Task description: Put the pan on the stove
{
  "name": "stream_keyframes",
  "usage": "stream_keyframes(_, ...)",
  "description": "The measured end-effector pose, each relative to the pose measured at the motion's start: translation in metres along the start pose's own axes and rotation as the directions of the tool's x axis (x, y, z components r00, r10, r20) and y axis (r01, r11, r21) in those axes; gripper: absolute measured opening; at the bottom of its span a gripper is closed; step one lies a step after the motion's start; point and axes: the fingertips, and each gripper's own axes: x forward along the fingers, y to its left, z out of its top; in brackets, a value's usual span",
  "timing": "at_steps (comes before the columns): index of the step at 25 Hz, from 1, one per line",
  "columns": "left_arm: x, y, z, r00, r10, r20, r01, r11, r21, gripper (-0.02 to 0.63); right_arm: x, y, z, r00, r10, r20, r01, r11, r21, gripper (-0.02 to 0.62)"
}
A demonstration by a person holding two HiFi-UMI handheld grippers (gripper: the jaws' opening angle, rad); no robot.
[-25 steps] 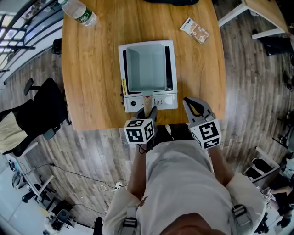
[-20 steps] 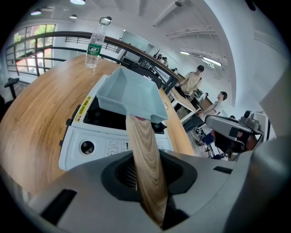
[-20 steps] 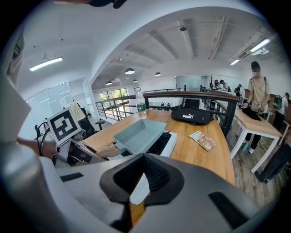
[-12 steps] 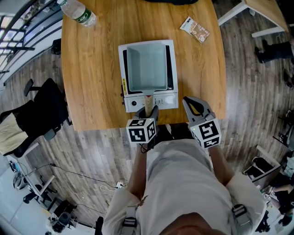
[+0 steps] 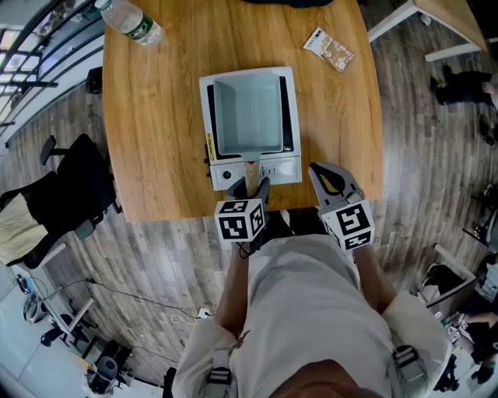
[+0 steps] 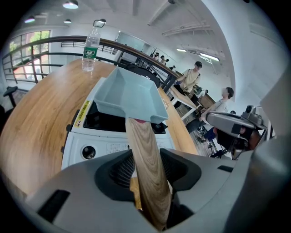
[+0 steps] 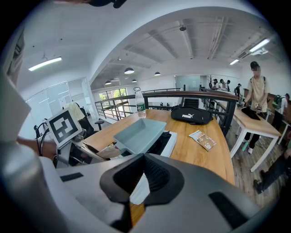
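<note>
Bottle [image 5: 132, 21] at far-left corner of table [image 5: 156, 116]. Pan [image 5: 247, 113] flat on stove [image 5: 268, 167], mid-table. Left gripper [image 5: 255, 186] at near edge, jaws just opened, released and loose around wooden handle [image 6: 148, 168]. Right gripper [image 5: 323, 175] beside stove, seemingly closed, empty. Packet [image 5: 330, 50] far right

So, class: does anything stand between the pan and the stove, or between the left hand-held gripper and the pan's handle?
Nothing visible does. The pan sits on the stove, and its wooden handle lies between the jaws of the left hand-held gripper, which have just been opening.
</note>
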Motion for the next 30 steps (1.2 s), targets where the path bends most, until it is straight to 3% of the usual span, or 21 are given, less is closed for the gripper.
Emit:
stream_keyframes(3,-0.001,0.002,0.001,1.0,0.003,0.0,-0.003,1.0,-0.005,0.219,0.0,0.0,0.0,1.0,-0.001,0.0,0.001,1.0,0.002,0.021)
stream_keyframes(15,-0.009,0.006,0.007,1.0,0.021,0.013,-0.021,1.0,0.019,0.273,0.001,0.003,0.0,1.0,0.002,-0.001,-0.002,1.0,0.005,0.021)
stream_keyframes(22,-0.02,0.009,0.011,0.999,0.034,0.026,-0.035,0.998,0.046,0.279,0.0,0.005,0.002,1.0,0.003,0.002,-0.003,1.0,-0.004,0.021)
stream_keyframes(30,-0.046,0.003,0.036,0.994,0.036,0.104,-0.045,0.995,0.086,0.278,-0.001,0.009,0.01,1.0,0.005,0.025,-0.005,1.0,-0.014,0.021)
